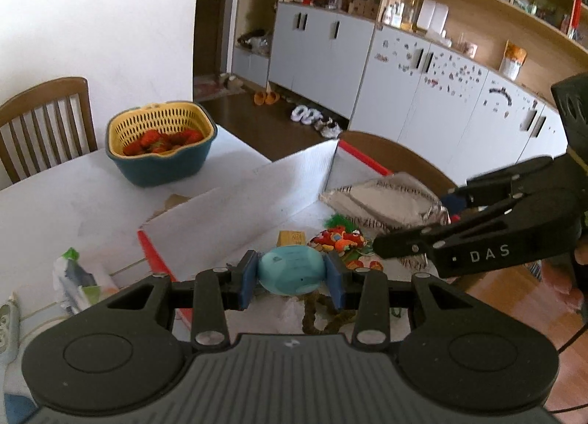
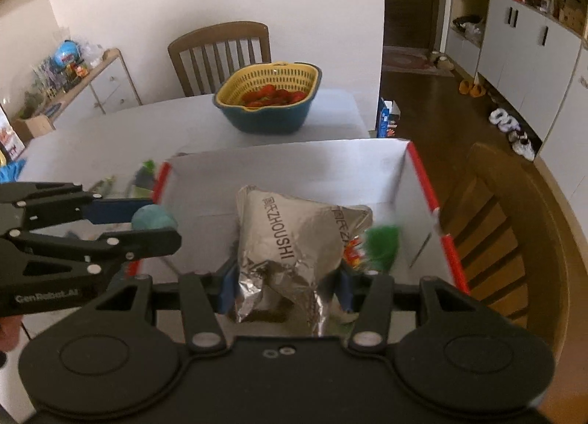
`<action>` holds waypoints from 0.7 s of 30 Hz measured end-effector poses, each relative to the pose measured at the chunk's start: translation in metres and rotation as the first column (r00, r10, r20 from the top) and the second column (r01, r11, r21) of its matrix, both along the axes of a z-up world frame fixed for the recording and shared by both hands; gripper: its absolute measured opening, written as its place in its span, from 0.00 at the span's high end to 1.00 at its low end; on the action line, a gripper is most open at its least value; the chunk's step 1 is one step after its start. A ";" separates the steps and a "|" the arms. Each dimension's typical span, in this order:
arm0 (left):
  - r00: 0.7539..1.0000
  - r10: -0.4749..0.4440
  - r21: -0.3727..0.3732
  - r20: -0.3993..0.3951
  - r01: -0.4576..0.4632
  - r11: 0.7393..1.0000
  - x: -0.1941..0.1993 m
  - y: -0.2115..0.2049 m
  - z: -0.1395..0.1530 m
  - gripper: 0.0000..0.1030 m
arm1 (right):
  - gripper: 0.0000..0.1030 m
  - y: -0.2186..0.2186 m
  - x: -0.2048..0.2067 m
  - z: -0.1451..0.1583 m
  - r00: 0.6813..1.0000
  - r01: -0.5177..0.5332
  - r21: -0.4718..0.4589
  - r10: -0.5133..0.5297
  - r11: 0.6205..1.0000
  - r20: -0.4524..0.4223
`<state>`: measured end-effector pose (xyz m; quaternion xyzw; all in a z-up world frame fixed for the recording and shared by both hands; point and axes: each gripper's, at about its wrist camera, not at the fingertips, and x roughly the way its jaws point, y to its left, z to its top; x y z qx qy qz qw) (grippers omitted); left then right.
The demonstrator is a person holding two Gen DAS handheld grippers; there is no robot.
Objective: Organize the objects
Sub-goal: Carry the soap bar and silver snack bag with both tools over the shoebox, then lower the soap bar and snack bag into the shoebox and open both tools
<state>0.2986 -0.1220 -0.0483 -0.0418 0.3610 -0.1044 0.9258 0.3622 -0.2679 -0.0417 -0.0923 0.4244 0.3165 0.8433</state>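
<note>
Left wrist view: my left gripper is clamped on a smooth, pale blue egg-shaped object, pinched end to end between my blue pads, with small dark print on its shell too fine to read. Beyond my jaws lies a white cardboard box with red edging; to their right my right gripper, marked "DAS", reaches in beside a crinkled silver foil bag. Right wrist view: my right gripper is closed on the foil bag, printed "ZHOUSHI", which hangs just ahead of my jaws over the box. Left of them my left gripper, lettered "GenRobot.AI", holds the egg. Far beyond stands a yellow slotted basket of strawberries in a teal bowl.
</note>
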 end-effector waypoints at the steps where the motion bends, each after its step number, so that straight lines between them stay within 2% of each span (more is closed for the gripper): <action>1: 1.000 0.002 0.004 -0.011 -0.001 1.000 0.005 -0.002 -0.003 0.62 | 0.51 -0.003 0.004 -0.004 1.000 -0.013 -0.008 0.013 1.000 0.020; 3: 1.000 -0.002 0.012 -0.028 0.002 1.000 0.014 -0.005 -0.008 0.62 | 0.51 -0.005 0.012 -0.011 0.998 -0.030 -0.043 0.032 0.999 0.048; 9: 0.997 -0.023 0.083 -0.075 0.029 0.996 0.042 -0.019 -0.027 0.62 | 0.51 -0.008 0.034 -0.033 0.998 -0.059 -0.104 0.061 0.993 0.018; 13: 0.991 -0.024 0.113 -0.135 0.039 0.993 0.056 -0.027 -0.042 0.62 | 0.51 -0.005 0.040 -0.044 0.996 -0.093 -0.133 0.094 0.987 0.005; 21: 0.974 0.003 0.110 -0.228 0.022 0.994 0.071 -0.027 -0.059 0.62 | 0.51 0.000 0.047 -0.061 0.989 -0.141 -0.172 0.145 0.975 0.007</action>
